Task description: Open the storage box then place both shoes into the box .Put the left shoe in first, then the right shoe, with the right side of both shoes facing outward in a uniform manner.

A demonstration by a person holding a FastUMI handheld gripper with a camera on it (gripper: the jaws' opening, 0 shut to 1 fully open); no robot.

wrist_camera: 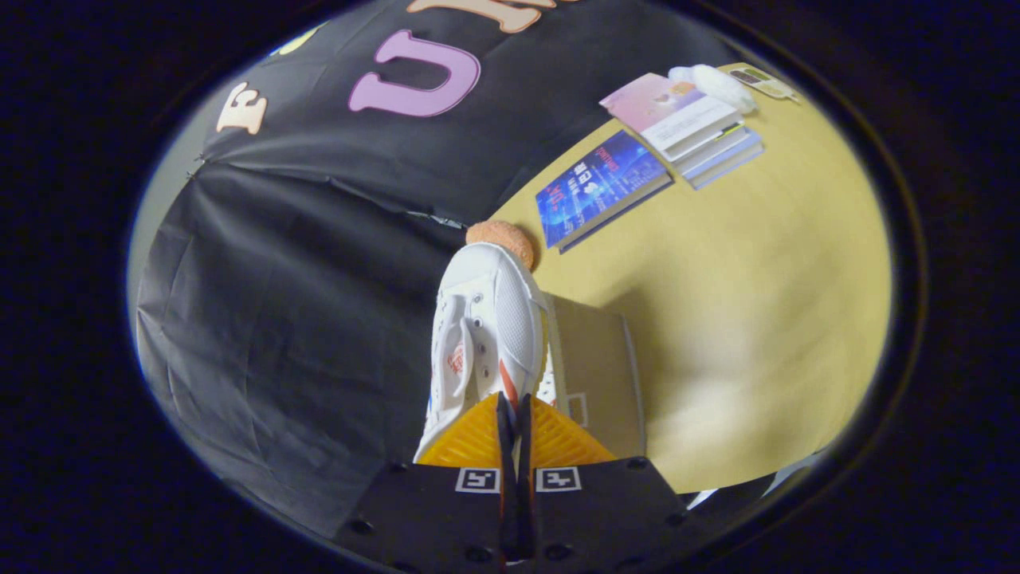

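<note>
My gripper (514,414) is shut on a white sneaker (486,335), its fingers pinching the thin edge of the shoe at the heel end. The shoe hangs tilted, toe pointing away from the fingers, with white laces and red marks on its side. Just beside and beneath it, to the right of the fingers, lies a tan cardboard storage box (598,375) on the yellow table (757,319). I cannot tell if the box is open. The view is rolled, so the table runs up the right side.
Beyond the shoe's toe sits an orange plush thing (504,237). Farther along the table lie a blue book (602,187), a stack of books (693,127) with a white object (717,84) on top, and a small device (761,81). Black cloth wall stands behind.
</note>
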